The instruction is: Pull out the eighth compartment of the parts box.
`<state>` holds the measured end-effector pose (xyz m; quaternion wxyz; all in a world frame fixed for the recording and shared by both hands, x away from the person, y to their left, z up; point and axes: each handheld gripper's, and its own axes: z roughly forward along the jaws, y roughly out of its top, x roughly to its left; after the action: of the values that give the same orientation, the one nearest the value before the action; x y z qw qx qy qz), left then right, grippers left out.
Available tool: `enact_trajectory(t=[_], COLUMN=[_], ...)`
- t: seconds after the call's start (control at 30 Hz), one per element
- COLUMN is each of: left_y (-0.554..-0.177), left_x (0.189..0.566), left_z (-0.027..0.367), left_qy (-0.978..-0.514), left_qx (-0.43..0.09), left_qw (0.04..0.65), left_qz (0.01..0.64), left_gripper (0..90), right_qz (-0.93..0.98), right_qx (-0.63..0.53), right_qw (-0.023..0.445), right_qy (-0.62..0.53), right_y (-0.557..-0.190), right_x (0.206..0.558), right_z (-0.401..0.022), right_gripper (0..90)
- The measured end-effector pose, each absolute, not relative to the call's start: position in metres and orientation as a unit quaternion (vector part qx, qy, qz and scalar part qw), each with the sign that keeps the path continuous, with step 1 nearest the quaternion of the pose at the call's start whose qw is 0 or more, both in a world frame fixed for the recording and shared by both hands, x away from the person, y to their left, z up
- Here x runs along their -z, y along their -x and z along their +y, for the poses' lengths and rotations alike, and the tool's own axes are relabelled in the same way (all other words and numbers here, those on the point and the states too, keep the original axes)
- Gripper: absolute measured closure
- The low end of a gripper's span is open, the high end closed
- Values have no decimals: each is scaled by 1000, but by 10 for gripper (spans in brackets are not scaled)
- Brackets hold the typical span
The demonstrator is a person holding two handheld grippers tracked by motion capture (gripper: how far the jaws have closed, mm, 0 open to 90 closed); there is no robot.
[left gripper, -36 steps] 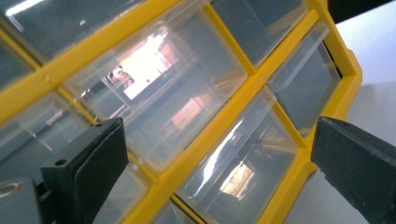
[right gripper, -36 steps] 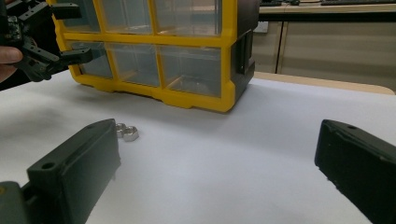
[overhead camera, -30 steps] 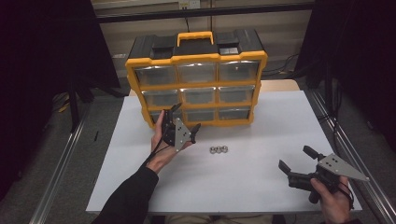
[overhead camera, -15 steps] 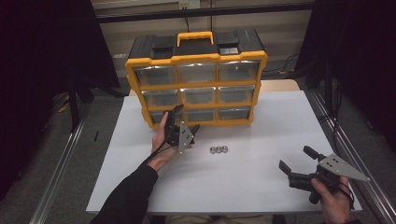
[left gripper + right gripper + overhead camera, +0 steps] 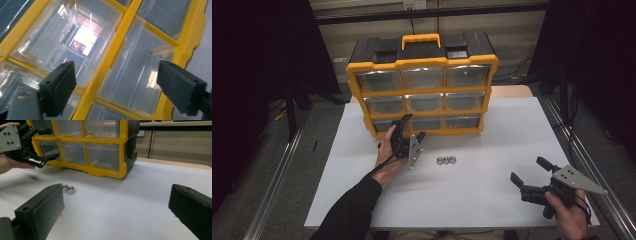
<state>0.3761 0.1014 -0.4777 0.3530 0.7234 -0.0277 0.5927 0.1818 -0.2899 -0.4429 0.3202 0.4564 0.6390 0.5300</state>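
Left gripper at bottom-left drawer of yellow organizer, jaws wide but just closing, nothing between. Right gripper wide, empty, resting on surface.

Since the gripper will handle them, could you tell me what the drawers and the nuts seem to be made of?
The drawers look like clear glossy plastic: see-through, with bright reflections. The nuts look like bare metal, silvery and shiny, though a coating can't be ruled out.

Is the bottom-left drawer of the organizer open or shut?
Shut. In the high view the bottom-left drawer sits flush with its neighbours in the yellow organizer; the left gripper is just in front, with nothing between its jaws.
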Motion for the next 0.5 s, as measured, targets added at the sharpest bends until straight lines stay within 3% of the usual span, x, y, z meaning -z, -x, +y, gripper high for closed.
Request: enact_trajectory(t=[0.3, 0.5], left_y=[-377, -381], left_x=[486, 490], left_z=[98, 97], left_qy=[-733, -732], left_qx=[-592, -606], left_qw=[330, 301], left_qz=[-61, -72], left_gripper=[409, 482], right_qz=[639, 639], right_qx=[-529, -529], right_qw=[321, 321], right_qy=[-457, -457], right_y=[-182, -182], right_x=[443, 443], right_z=[-290, -290], right_gripper=[0, 0])
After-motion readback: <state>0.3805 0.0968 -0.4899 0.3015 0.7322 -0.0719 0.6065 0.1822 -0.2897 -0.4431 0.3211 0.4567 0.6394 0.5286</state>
